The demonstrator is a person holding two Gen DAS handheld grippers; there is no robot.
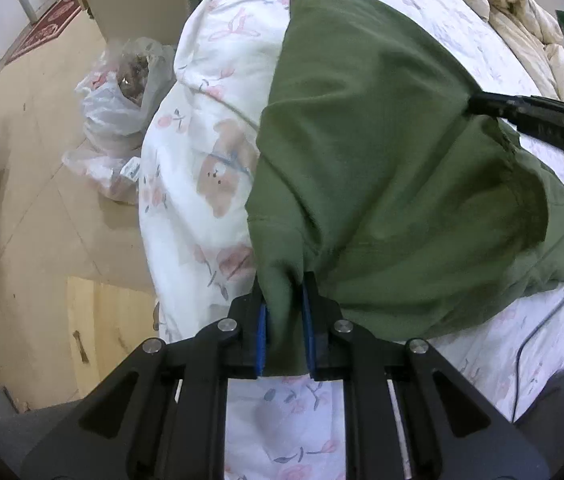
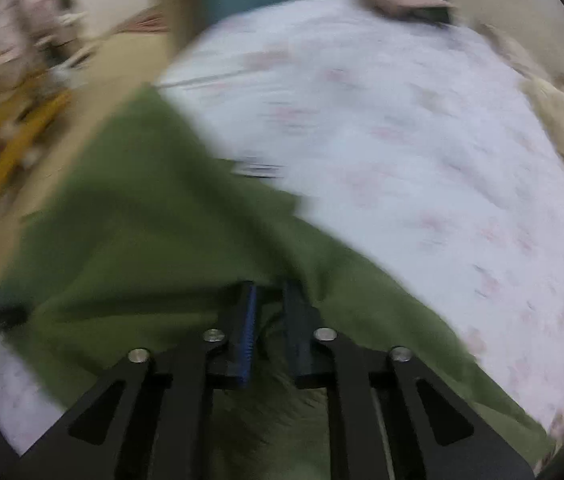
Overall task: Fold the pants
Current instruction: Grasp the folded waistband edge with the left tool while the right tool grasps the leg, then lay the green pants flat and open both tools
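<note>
Both grippers have black linkage arms, silver pivot screws (image 1: 228, 325) and blue-padded fingers (image 2: 247, 336).

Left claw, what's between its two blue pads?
A bunched fold of the green pants, pinched in the left claw. The left wrist view shows it.

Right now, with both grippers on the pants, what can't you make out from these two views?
- Right wrist view: motion blur smears everything; the right gripper and its hold on the pants look soft.
- Left wrist view: the pants run past the right edge, partly behind the right gripper.
- Left wrist view: the fabric bunched in the left gripper hides which part it holds.
- Bag on the floor: contents unclear.
</note>
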